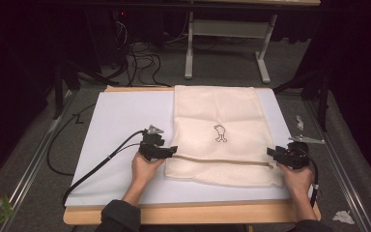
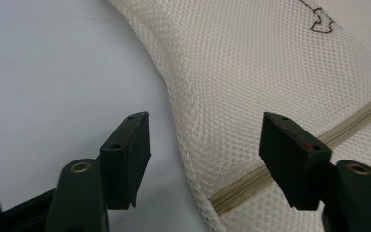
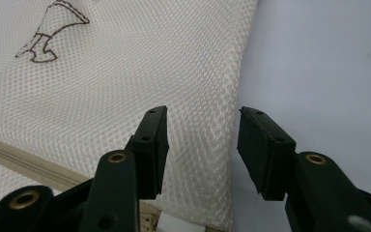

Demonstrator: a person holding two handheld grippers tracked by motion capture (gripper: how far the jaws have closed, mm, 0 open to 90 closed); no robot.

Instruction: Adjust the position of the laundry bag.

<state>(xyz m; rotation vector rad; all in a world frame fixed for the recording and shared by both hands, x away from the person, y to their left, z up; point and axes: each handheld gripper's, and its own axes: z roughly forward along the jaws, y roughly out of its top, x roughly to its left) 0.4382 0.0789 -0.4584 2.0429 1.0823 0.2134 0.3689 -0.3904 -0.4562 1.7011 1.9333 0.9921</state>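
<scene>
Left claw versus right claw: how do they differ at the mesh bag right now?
The left claw straddles the mesh bag's left edge beside the zipper's end; the right claw straddles its right edge, above the zipper. The left claw gapes wider than the right claw. Both are open, gripping nothing.

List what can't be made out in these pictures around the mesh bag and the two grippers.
- Inside of the mesh bag: hidden by its own fabric in all three views.
- Small outline drawing: too small in the high view, cut off by the edge in both gripper views.
- Zipper pull: too small in the high view; left gripper and right gripper open.
</scene>
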